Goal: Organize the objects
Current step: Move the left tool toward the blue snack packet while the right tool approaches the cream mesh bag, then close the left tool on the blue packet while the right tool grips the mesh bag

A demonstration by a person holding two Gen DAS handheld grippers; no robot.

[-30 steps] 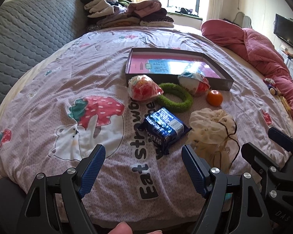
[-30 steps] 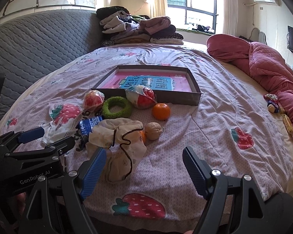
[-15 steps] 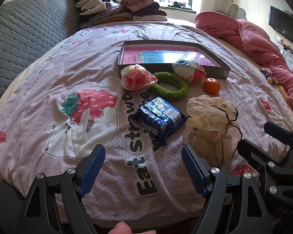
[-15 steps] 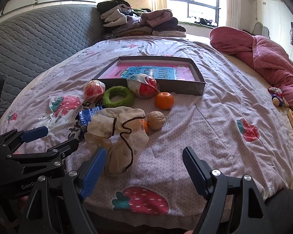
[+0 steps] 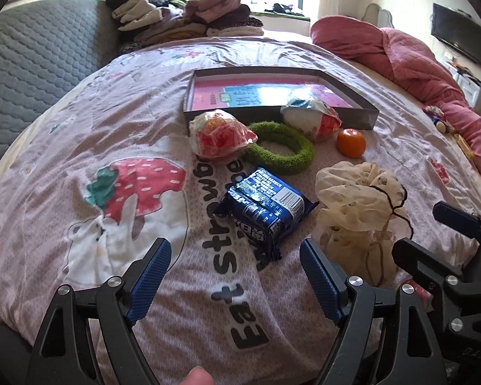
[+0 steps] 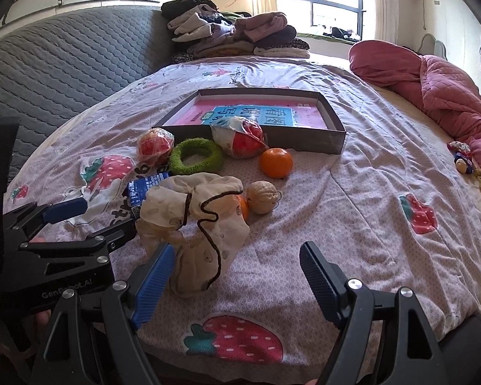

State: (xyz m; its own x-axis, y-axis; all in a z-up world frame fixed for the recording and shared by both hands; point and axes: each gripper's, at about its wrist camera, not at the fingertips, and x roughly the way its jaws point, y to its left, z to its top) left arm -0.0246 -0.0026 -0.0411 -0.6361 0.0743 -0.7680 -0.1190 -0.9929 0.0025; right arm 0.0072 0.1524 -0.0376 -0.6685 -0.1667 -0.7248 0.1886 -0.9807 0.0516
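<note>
Basically nothing sorted yet: both tongs, left gripper (image 5: 235, 276) & right gripper (image 6: 235, 277), gape wide w/ nothing held, hovering near the bed edge, while cookie pack (image 5: 264, 207), drawstring bag (image 6: 195, 224), orange (image 6: 276, 162), walnut (image 6: 262, 197) etc. lie loose near the tray (image 6: 327, 141), which holds only a book.

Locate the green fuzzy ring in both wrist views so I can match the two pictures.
Left wrist: the green fuzzy ring lies just above centre, between the two bagged snacks, in front of the shallow box.
Right wrist: the green fuzzy ring lies left of centre, again between the two bagged snacks, near the box's front wall.
Shared landmark: the orange sits to the ring's right in both views.
</note>
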